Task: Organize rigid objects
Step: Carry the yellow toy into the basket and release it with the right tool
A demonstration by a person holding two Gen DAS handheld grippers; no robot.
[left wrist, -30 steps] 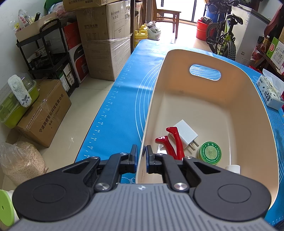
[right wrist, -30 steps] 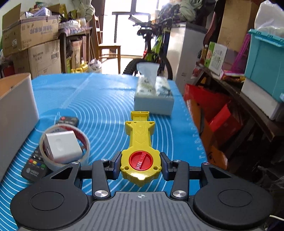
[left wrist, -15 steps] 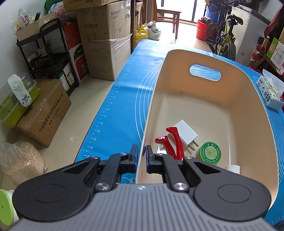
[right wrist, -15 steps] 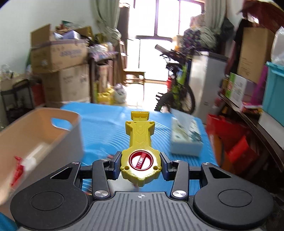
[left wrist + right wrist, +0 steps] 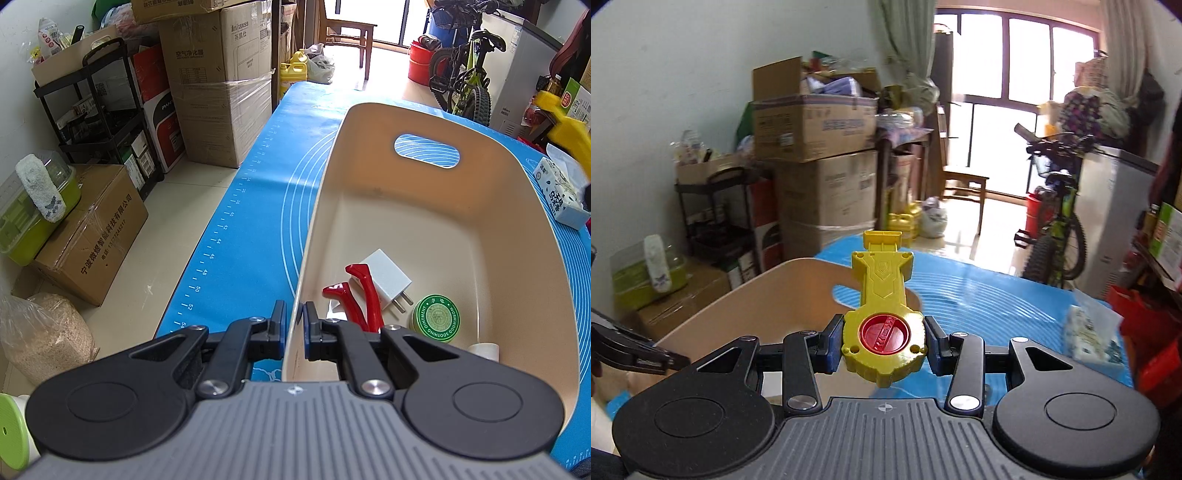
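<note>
Holding a yellow toy launcher above a beige bin while the other gripper pinches the bin's wall.

Clamped on the launcher's round body, the right gripper has both jaws pressed to its sides; the launcher's red dial faces up and its handle points forward, raised over the blue mat just by the bin's rim. The left gripper has its jaws nearly together on the bin's near left wall, one finger outside, one inside. On the bin floor lie a white plug adapter, a red-handled tool touching it, and a green round tin just beside them. A tissue box rests on the mat to the bin's right.
</note>
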